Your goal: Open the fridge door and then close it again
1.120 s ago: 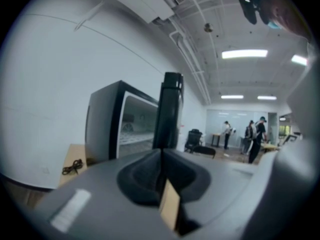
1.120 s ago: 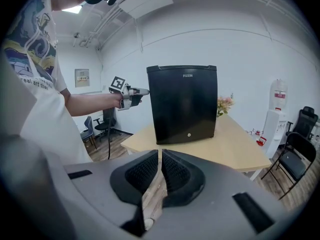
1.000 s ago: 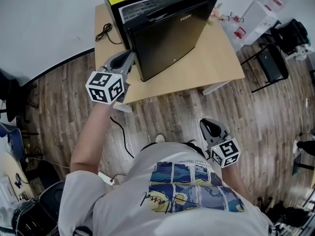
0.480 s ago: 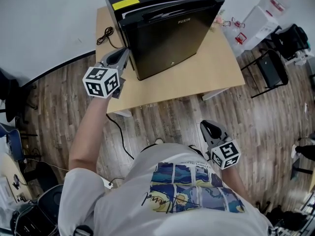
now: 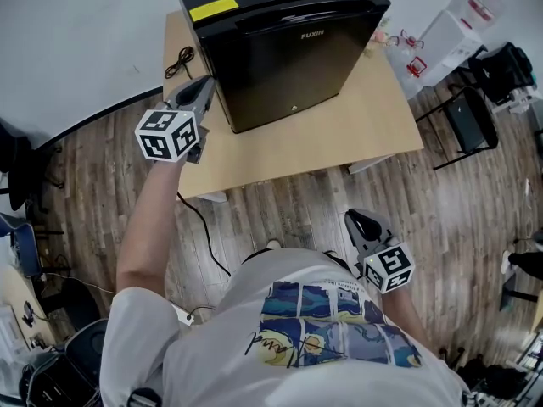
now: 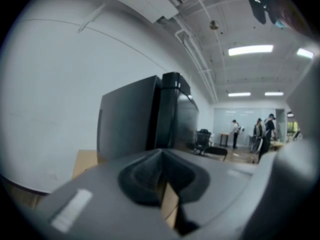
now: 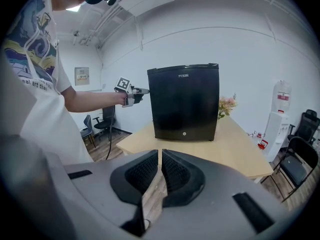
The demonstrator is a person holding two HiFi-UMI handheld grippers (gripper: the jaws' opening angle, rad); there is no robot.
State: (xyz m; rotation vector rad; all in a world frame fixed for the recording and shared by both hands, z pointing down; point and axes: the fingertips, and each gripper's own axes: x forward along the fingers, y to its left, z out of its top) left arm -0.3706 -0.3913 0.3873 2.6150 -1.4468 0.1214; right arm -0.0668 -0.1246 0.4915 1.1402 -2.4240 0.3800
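We see the fridge (image 5: 288, 53) standing at the back of the wooden surface (image 5: 339, 134), with its door (image 7: 185, 109) shut flush against the body. A yellow label (image 5: 212, 8) lies on its top. A black cable (image 5: 180, 56) is coiled on the surface to its left. Pink flowers (image 7: 226, 105) show at the fridge's right side.

Our left gripper (image 5: 206, 84) is held out over the left part of the surface, just beside the fridge's front left corner. We cannot tell whether it touches the fridge. Its fingers (image 6: 142, 176) are clenched together with nothing between them. The left gripper view looks along the fridge's side wall toward the door edge.

Our right gripper (image 5: 360, 220) is low and close to our body, over the wooden floor (image 5: 297, 214) and well apart from the fridge. It points toward the fridge's front. Its fingers (image 7: 145, 176) are also clenched on nothing, with only a thin slit showing between the pads.

To the right of the surface we see a white water dispenser (image 5: 462, 11) and a black chair (image 5: 465, 108).
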